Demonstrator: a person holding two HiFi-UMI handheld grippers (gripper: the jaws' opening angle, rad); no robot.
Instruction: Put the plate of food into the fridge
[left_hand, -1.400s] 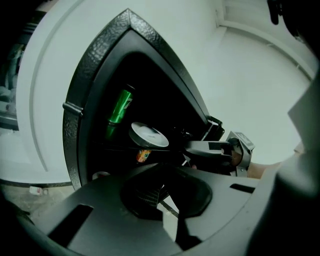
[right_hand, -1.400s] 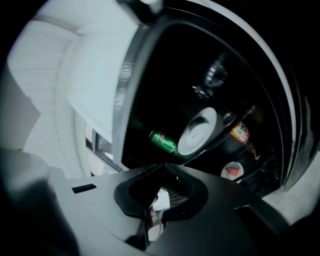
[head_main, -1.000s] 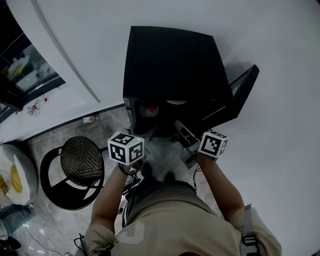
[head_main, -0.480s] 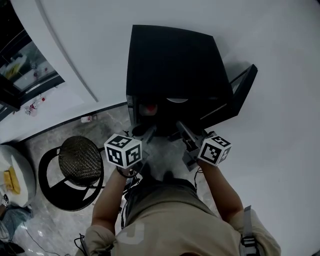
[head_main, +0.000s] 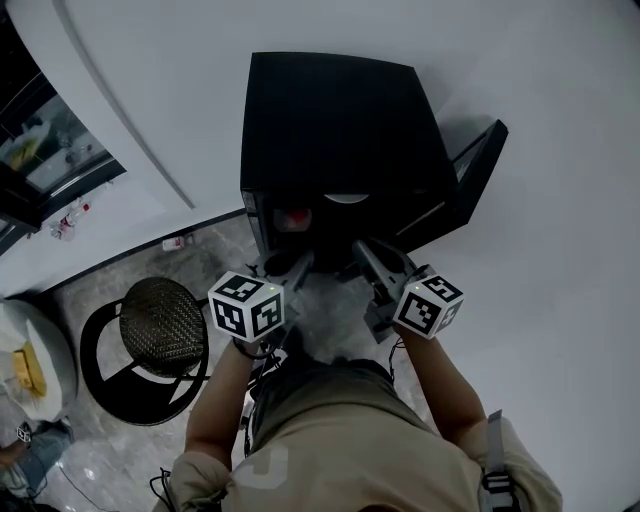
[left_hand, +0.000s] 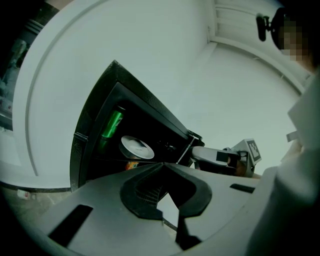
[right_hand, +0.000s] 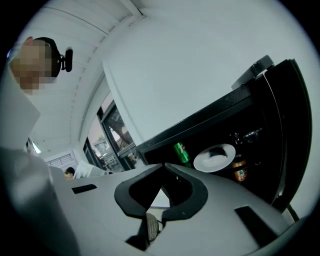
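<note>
The black fridge (head_main: 340, 120) stood open at twelve o'clock, its door (head_main: 475, 185) at two o'clock, the left gripper (left_hand: 164, 164) and right gripper (right_hand: 162, 165) pinched fully closed and empty before it, the plate of food (right_hand: 215, 157) on its shelf, a green can (right_hand: 181, 152) at the plate's nine o'clock.

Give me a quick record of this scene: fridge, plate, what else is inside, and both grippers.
fridge: black, door open
plate: white, inside the fridge
other contents: green can, orange-labelled jar, both near the plate
left gripper: shut, empty, outside the fridge
right gripper: shut, empty, outside the fridge
</note>
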